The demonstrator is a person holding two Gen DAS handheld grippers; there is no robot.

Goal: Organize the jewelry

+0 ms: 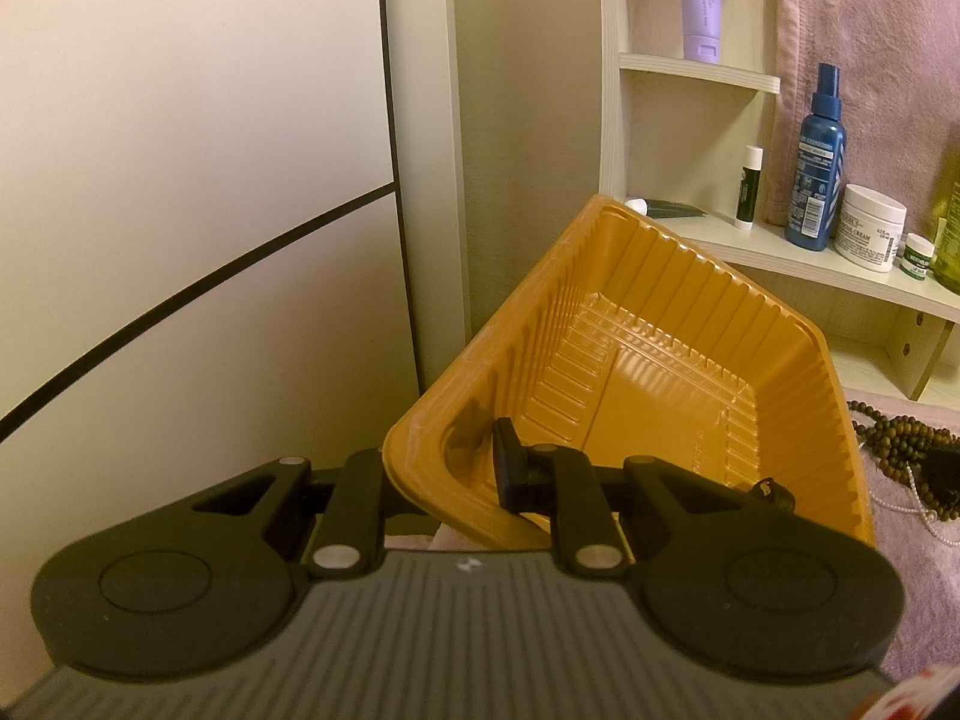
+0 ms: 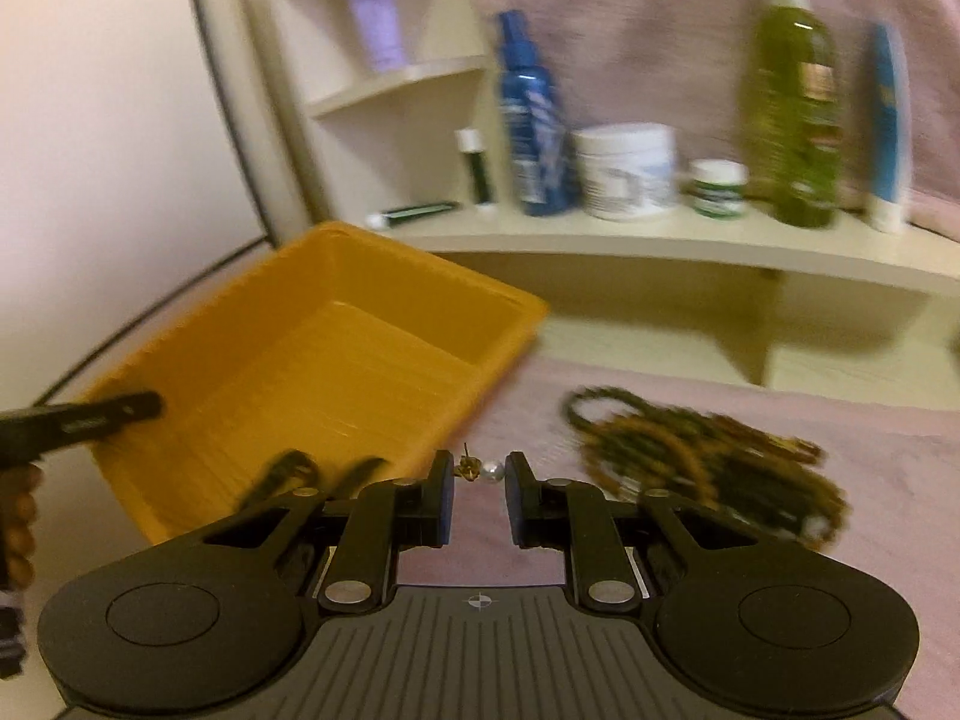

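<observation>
I see a cream wall panel [image 1: 180, 150] on my left, crossed by a thin dark line. Beside it stands a pale wooden shelf unit [image 1: 696, 66] with curved shelves. A lavender tube [image 1: 701, 0] stands on an upper shelf; a blue spray bottle [image 1: 817, 162] and a white cream jar [image 1: 871, 227] stand on the lower one. A pink towel [image 1: 870, 30] hangs behind, and pink cloth [image 2: 780, 480] covers the surface. The light is warm and yellowish.

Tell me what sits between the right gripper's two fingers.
In the right wrist view, a small pearl earring lies on the pink cloth in the gap of the open right gripper; neither finger visibly touches it.
</observation>
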